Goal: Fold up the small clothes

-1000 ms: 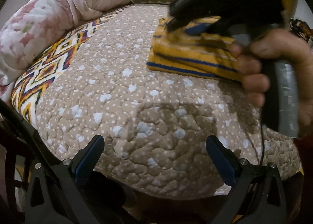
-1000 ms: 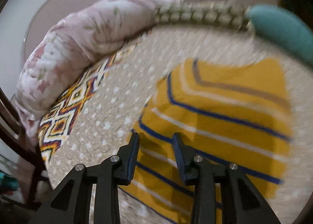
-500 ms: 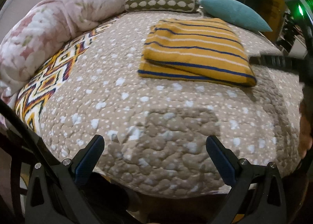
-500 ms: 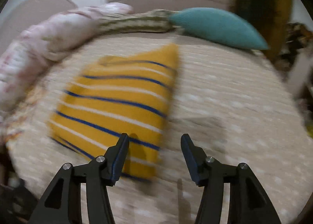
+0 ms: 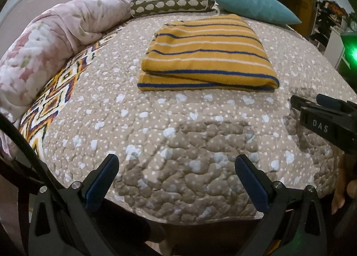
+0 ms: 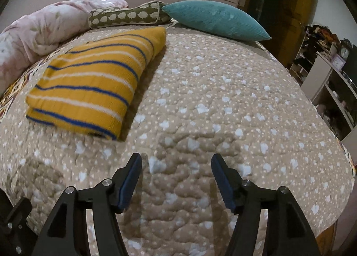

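Yellow striped garment lies folded in a neat rectangle on the bed quilt, toward the far middle, flat, blue and white stripes across it. Nothing touches it. Left gripper hovers over the near quilt edge, fingers spread wide, holding nothing, well apart from the garment. Right gripper also spread, holding nothing, over bare quilt to the right of the garment. Behind the garment: teal pillow, spotted bolster. Pink floral blanket bunched along the left side.
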Action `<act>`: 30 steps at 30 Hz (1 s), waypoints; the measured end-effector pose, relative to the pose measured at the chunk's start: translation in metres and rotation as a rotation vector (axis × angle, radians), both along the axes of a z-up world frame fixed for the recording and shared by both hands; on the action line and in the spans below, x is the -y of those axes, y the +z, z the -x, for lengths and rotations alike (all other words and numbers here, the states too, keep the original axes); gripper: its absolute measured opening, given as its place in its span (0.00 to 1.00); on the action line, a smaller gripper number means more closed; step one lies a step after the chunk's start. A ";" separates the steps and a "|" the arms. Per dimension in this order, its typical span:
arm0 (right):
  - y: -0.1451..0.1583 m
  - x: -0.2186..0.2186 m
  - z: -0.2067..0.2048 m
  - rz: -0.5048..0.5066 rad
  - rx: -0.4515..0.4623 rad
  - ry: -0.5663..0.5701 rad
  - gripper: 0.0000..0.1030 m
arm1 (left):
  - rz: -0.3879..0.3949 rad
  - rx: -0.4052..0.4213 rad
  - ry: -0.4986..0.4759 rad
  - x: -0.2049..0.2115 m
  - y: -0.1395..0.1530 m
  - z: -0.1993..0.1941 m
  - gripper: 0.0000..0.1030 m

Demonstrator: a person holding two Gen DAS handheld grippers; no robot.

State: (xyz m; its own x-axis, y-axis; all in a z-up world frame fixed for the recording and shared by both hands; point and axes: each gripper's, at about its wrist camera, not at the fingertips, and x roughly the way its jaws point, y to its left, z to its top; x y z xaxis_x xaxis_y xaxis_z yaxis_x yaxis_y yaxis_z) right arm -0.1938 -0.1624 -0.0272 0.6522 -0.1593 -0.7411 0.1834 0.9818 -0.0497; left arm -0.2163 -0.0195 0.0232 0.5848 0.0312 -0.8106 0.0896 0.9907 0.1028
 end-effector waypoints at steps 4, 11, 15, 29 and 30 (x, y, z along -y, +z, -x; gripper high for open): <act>-0.003 -0.003 0.001 0.001 -0.006 0.006 0.68 | -0.004 -0.013 -0.003 0.001 -0.003 0.000 1.00; -0.004 -0.005 0.005 -0.004 -0.007 0.000 0.69 | 0.004 -0.029 0.008 -0.002 -0.007 -0.002 1.00; -0.006 -0.010 0.007 0.006 -0.011 0.005 0.69 | 0.003 -0.044 0.014 -0.004 -0.011 -0.004 1.00; -0.006 -0.014 0.008 0.019 -0.016 0.007 0.71 | 0.007 -0.064 0.011 -0.005 -0.017 -0.006 1.00; -0.006 -0.015 0.009 0.018 -0.015 0.009 0.71 | 0.008 -0.067 0.013 -0.005 -0.018 -0.006 1.00</act>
